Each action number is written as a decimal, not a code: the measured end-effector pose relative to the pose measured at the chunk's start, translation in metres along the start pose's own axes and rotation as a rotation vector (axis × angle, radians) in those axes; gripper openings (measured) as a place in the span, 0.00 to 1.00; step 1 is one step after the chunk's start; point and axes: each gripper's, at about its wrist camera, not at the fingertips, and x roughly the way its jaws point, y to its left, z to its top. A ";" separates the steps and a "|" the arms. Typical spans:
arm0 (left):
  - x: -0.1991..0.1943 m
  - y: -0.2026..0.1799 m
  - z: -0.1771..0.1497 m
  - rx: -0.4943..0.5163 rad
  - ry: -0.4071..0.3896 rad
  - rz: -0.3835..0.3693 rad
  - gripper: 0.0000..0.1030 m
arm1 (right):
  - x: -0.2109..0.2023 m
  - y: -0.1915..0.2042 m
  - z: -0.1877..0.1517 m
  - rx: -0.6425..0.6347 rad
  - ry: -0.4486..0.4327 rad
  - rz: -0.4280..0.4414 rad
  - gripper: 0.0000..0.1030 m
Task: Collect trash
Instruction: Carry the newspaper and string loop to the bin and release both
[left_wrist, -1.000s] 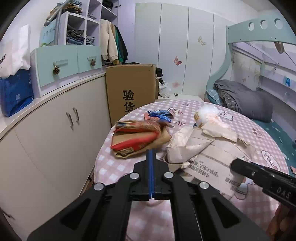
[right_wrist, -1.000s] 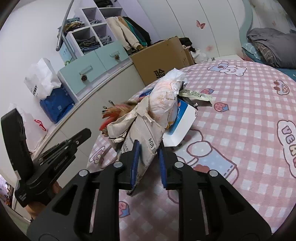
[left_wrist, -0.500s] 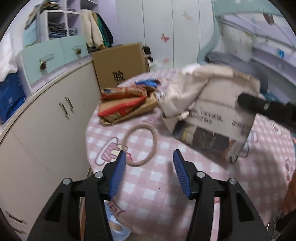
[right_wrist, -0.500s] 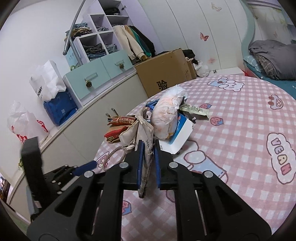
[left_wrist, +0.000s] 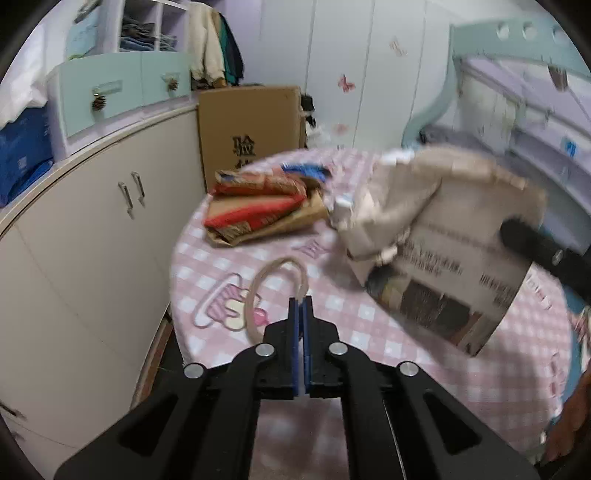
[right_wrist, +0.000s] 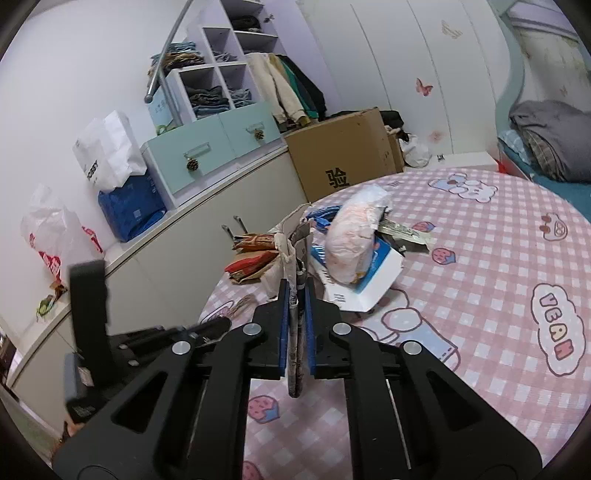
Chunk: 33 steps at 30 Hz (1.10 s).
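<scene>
A beige paper bag (left_wrist: 454, 240) hangs above the pink checked table (left_wrist: 424, 373), lifted by my right gripper (right_wrist: 297, 295), which is shut on the bag's edge (right_wrist: 293, 273). My left gripper (left_wrist: 301, 308) is shut on the bag's rope handle (left_wrist: 273, 291), whose loop lies on the table. Red snack wrappers on brown cardboard (left_wrist: 258, 210) lie at the table's far left edge. A crumpled white plastic bag (right_wrist: 354, 243) rests on a blue and white box (right_wrist: 373, 284).
A beige cabinet (left_wrist: 92, 229) curves along the left of the table, with blue drawers (left_wrist: 122, 92) on top. A large cardboard box (left_wrist: 251, 125) stands behind the table. A bed with grey bedding (right_wrist: 546, 136) is at the right.
The left gripper opened, came down to the rope handle and shut on it. The right gripper lifted the paper bag off the table, uncovering the handle loop.
</scene>
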 end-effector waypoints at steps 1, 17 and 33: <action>-0.006 0.002 0.000 -0.017 -0.014 -0.005 0.02 | -0.002 0.004 0.000 -0.011 -0.002 0.005 0.07; -0.109 0.083 -0.036 -0.302 -0.191 0.072 0.01 | 0.004 0.102 -0.011 -0.145 0.028 0.173 0.07; -0.075 0.241 -0.128 -0.680 -0.060 0.261 0.02 | 0.143 0.206 -0.110 -0.242 0.228 0.322 0.40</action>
